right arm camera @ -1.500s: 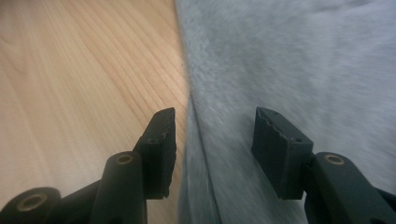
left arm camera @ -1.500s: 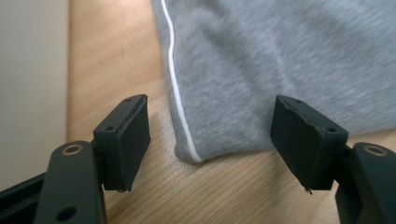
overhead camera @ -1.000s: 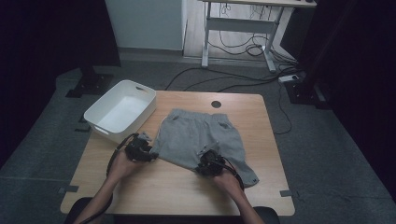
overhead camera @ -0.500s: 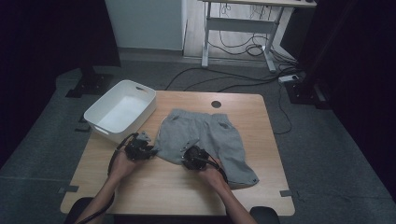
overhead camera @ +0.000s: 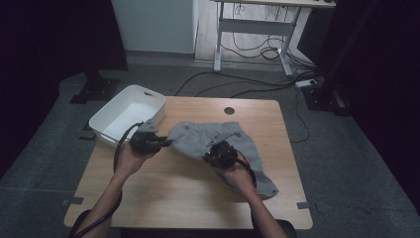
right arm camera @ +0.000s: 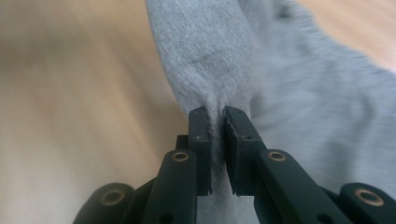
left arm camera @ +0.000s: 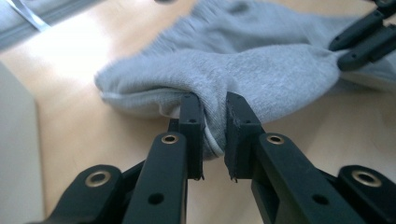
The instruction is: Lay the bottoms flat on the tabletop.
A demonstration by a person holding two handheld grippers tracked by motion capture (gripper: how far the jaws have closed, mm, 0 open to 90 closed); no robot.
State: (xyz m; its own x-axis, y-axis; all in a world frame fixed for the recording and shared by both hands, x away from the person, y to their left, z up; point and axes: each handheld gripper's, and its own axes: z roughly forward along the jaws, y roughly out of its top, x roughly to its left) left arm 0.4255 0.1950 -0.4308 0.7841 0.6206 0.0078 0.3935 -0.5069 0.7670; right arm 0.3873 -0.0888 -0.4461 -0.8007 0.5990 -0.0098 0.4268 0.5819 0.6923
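A pair of grey shorts [overhead camera: 218, 135] lies on the wooden table [overhead camera: 173, 198], with its near left part lifted and bunched. My left gripper [overhead camera: 166, 143] is shut on the left edge of the shorts. Its jaws have just been closing, and a fold of the grey cloth [left arm camera: 261, 60] is pinched between them in the left gripper view [left arm camera: 215, 105]. My right gripper [overhead camera: 207, 157] is shut on the cloth near the middle of the near edge. The right gripper view [right arm camera: 215, 114] shows fabric [right arm camera: 210, 51] squeezed between its pads. The right gripper [left arm camera: 359, 39] also shows in the left gripper view.
A white plastic bin [overhead camera: 111, 119] stands at the table's far left corner, close to my left hand. A round cable hole [overhead camera: 229, 110] sits near the far edge. Bare wood spreads along the near side. Cables and a desk frame [overhead camera: 252, 29] lie on the floor beyond.
Both grippers have risen, lifting the near edge of the shorts. The right gripper shifted from the right leg toward the middle. The left jaws closed on the cloth.
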